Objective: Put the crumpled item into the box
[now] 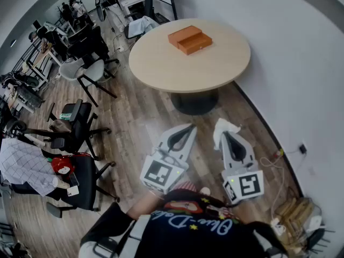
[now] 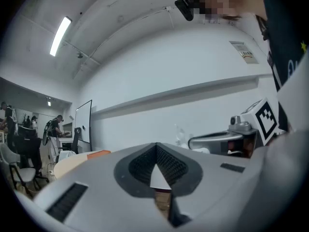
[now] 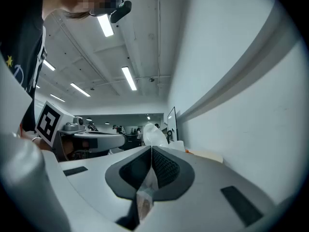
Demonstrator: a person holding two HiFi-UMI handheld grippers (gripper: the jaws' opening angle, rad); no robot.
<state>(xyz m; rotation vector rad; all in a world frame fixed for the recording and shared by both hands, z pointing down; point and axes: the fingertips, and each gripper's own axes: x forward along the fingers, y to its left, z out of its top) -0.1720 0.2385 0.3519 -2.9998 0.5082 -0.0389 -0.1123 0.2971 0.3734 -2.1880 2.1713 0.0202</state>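
Note:
An orange box (image 1: 190,39) with its lid alongside lies on the round beige table (image 1: 215,69), far ahead of both grippers. My right gripper (image 1: 224,137) is held low near my body, shut on a white crumpled item (image 1: 224,127) that sticks out past its tips. In the right gripper view the crumpled item (image 3: 154,135) rises beyond the closed jaws of the right gripper (image 3: 151,151). My left gripper (image 1: 190,129) is beside it, shut with nothing held. The left gripper view shows the left gripper (image 2: 157,147) with jaws together, and the orange box (image 2: 96,153) far off at the left.
Several black office chairs (image 1: 75,122) stand on the wooden floor at the left. The table's dark pedestal (image 1: 194,102) is straight ahead. The white wall (image 1: 301,63) runs along the right, with a socket and cable (image 1: 301,148). Cardboard pieces (image 1: 294,214) lie at the lower right.

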